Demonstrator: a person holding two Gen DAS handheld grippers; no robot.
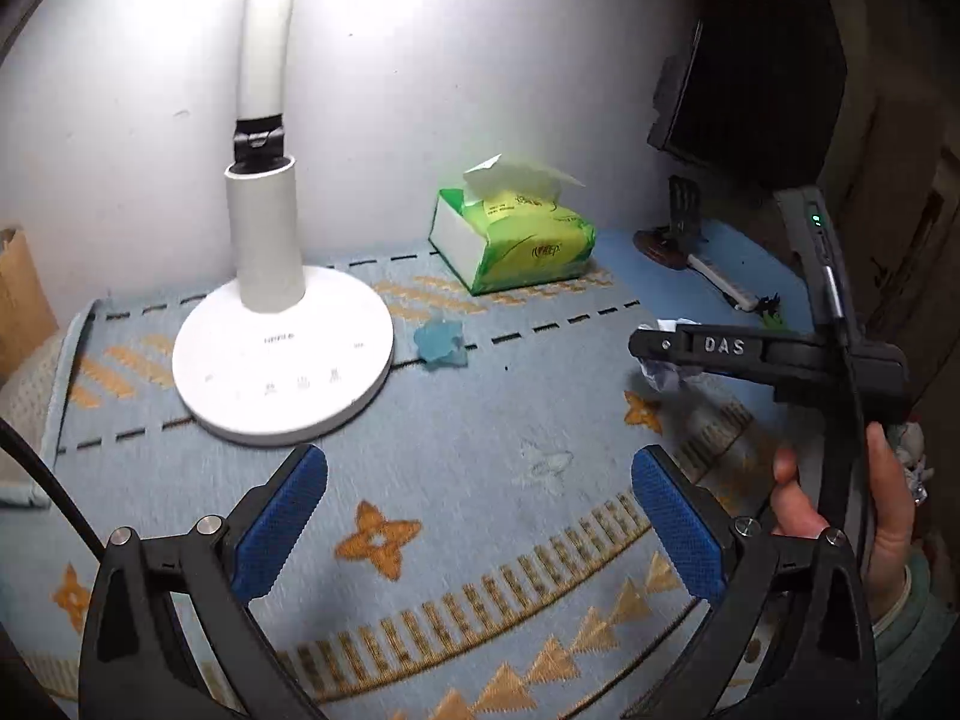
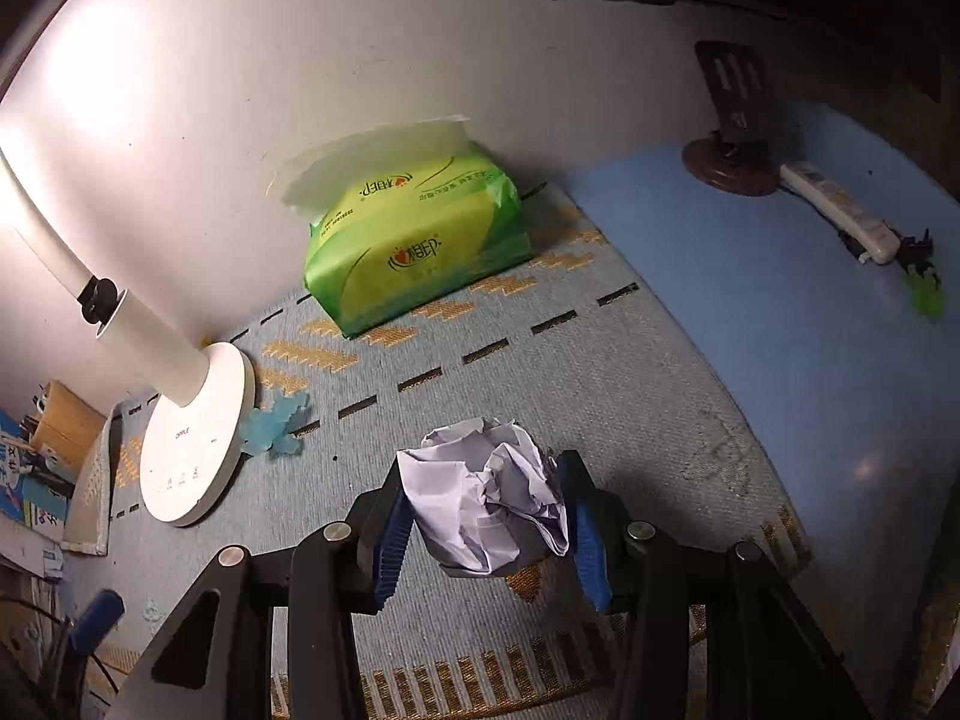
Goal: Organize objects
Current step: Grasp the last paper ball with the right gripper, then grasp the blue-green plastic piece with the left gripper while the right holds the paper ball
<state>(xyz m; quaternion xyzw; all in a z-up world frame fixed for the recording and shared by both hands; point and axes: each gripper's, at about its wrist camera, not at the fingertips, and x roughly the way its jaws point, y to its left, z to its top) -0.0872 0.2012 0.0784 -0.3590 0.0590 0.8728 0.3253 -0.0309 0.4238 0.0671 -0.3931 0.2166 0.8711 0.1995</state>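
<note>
My right gripper (image 2: 486,516) is shut on a crumpled ball of white paper (image 2: 489,498) and holds it above the patterned blue mat (image 2: 600,372). In the left wrist view the right gripper (image 1: 666,354) shows from the side at the right, with the paper ball (image 1: 663,375) in it. My left gripper (image 1: 480,516) is open and empty above the mat (image 1: 480,468). A green tissue pack (image 1: 516,234) lies by the wall; it also shows in the right wrist view (image 2: 414,252). A small blue star-shaped object (image 1: 441,345) lies beside the lamp base, also in the right wrist view (image 2: 276,426).
A white desk lamp (image 1: 282,354) stands at the left, also in the right wrist view (image 2: 192,438). A white remote (image 2: 840,210), a brown stand (image 2: 732,168) and a small green object (image 2: 927,294) sit at the far right. Books and a basket (image 2: 66,426) are at the left edge.
</note>
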